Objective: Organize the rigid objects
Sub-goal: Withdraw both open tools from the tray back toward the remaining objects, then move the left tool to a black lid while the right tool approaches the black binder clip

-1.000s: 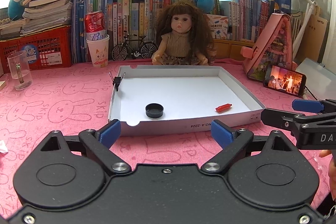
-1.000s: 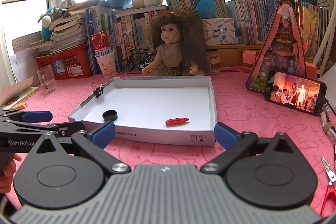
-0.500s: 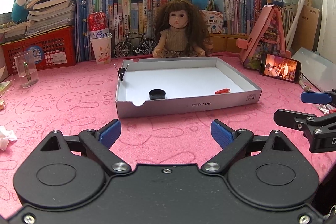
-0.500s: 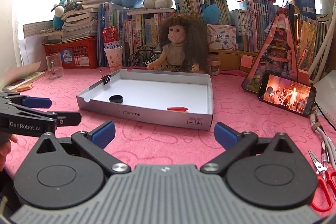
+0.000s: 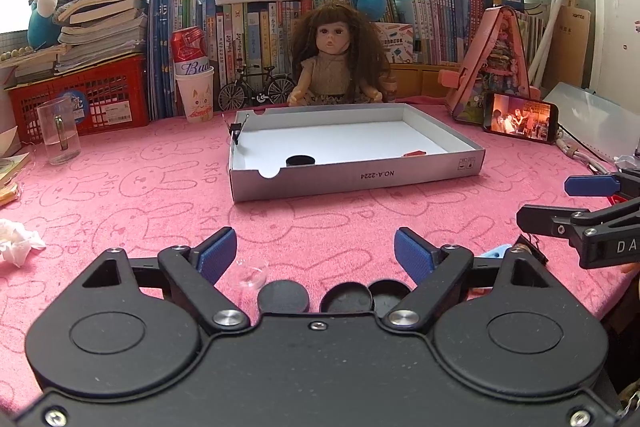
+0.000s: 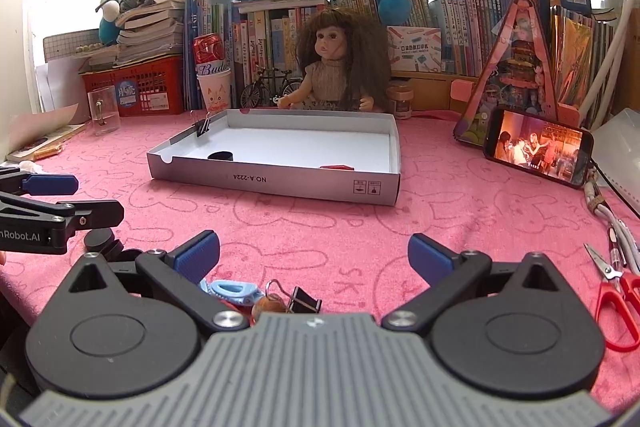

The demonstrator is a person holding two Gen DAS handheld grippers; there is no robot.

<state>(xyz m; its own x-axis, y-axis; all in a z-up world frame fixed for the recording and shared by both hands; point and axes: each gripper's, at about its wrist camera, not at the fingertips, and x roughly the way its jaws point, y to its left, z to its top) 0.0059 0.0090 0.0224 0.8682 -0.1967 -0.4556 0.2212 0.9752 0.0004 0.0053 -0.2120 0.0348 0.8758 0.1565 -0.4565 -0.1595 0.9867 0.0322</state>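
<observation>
Left wrist view: we see the left gripper (image 5: 316,254) with its tongs apart, having just narrowed a little, nothing between the pads; it hangs over the pink cloth (image 5: 120,195). At 6 o'clock, just ahead of its body, lie black caps (image 5: 283,295) and a small clear dish (image 5: 252,274). At 12 o'clock sits the white box lid (image 5: 360,177), long axis running 9 to 3 o'clock, its near wall printed "NO.A-2224" upside down. Inside are a black cap (image 5: 300,160) and a red piece (image 5: 415,153), the latter lying 9 to 3. The can (image 5: 189,51) reads "Bud". The right gripper (image 5: 560,203) enters at 3 o'clock

Right wrist view: we see the right gripper (image 6: 314,254) with tongs apart and empty. At 6 o'clock lie a blue clip (image 6: 234,290) and a black binder clip (image 6: 306,303). The left gripper (image 6: 72,201) at 9 o'clock reads "nRobot.AI". Red scissors (image 6: 618,301) point to 11 o'clock
</observation>
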